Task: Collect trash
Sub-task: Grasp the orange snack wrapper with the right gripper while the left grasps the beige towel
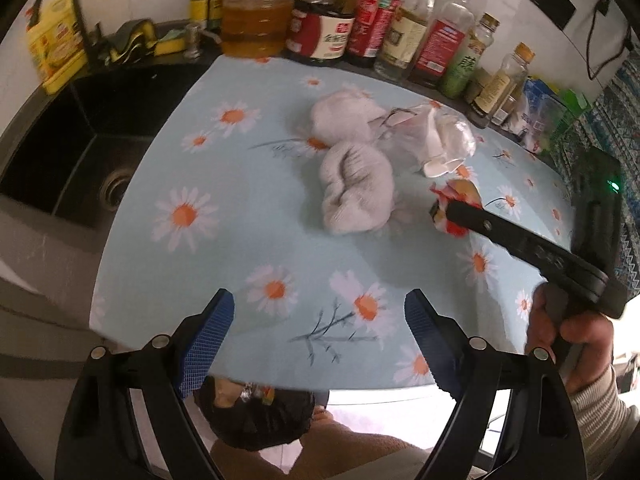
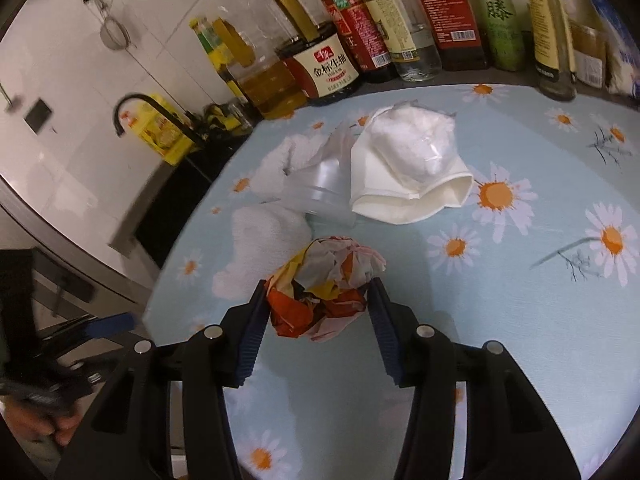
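A crumpled red, yellow and white wrapper lies on the daisy-print tablecloth, and my right gripper is shut on it, a blue pad on each side. The left wrist view shows the same wrapper at the tip of the right gripper. Beyond it lie a squashed white paper cup stuffed with tissue, a clear plastic cup on its side, and two crumpled tissue wads. My left gripper hangs open over the cloth's near edge, with nothing between its pads.
Bottles of oil, soy sauce and vinegar line the back of the counter. A black sink with a tap lies at the left. A black-lined bin with trash sits below the table's front edge. A hand holds the right gripper's handle.
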### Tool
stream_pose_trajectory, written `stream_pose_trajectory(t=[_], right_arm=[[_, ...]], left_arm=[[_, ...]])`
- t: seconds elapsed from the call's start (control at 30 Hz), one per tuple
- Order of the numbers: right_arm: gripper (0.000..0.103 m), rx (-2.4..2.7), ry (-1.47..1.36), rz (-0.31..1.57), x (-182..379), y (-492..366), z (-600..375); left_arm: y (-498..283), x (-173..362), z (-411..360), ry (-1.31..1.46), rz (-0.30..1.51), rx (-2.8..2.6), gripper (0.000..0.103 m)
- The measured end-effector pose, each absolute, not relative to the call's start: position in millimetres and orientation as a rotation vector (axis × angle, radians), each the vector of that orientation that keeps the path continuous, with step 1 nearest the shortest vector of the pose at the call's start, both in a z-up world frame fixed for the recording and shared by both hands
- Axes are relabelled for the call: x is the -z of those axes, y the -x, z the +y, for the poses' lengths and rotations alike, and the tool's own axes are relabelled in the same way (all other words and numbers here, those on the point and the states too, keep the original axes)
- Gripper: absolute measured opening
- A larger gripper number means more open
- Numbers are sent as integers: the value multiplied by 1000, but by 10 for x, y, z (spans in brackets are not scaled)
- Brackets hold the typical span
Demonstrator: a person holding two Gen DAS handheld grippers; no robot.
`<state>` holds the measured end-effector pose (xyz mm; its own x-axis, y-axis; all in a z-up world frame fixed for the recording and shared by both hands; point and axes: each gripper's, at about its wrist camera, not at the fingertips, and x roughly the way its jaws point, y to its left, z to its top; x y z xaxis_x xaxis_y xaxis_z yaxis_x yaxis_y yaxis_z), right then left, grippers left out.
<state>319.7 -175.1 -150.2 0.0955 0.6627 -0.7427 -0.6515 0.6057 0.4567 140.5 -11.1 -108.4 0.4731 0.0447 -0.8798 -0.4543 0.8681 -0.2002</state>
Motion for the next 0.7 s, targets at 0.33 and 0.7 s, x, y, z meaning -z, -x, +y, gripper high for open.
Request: stream_pose_trajectory(t=[0.33, 0.7], right_arm=[[50, -918, 0, 1035, 1234, -3025, -2361], [50, -853, 29, 1010, 1255, -2984, -2810]], left_arm=[[-2098, 1171, -120, 327, 1096, -280, 85], [-2667, 1478, -100, 229, 1202, -299, 85]])
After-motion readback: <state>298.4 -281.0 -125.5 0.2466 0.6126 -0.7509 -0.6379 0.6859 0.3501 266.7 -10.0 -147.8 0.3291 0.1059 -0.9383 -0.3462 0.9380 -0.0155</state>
